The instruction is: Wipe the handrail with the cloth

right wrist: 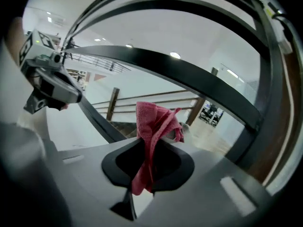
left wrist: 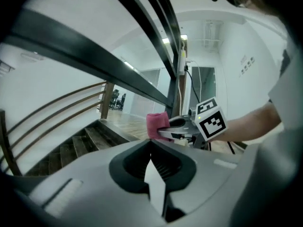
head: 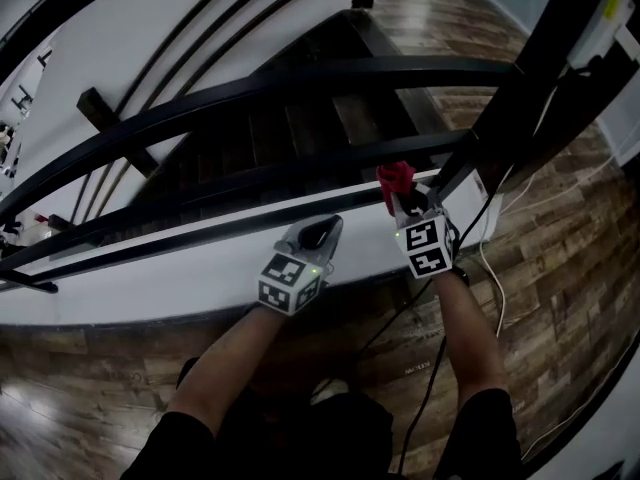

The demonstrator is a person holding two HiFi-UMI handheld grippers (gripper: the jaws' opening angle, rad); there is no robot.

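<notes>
The black handrail (head: 300, 83) curves across the head view, with lower black rails (head: 250, 178) beneath it. My right gripper (head: 402, 198) is shut on a red cloth (head: 394, 177), held just under a lower rail beside the dark post (head: 545, 63). In the right gripper view the cloth (right wrist: 154, 124) hangs bunched between the jaws, below the rail (right wrist: 189, 77). My left gripper (head: 323, 232) is shut with nothing in it, over the white ledge (head: 180, 263). The left gripper view shows the right gripper (left wrist: 176, 126) with the cloth (left wrist: 156, 125).
Dark stairs (head: 260, 133) descend beyond the rails. A wooden floor (head: 570, 268) lies on the near side, with cables (head: 490, 268) running down it. A white box (head: 600, 18) is fixed to the post. The person's arms reach in from the bottom.
</notes>
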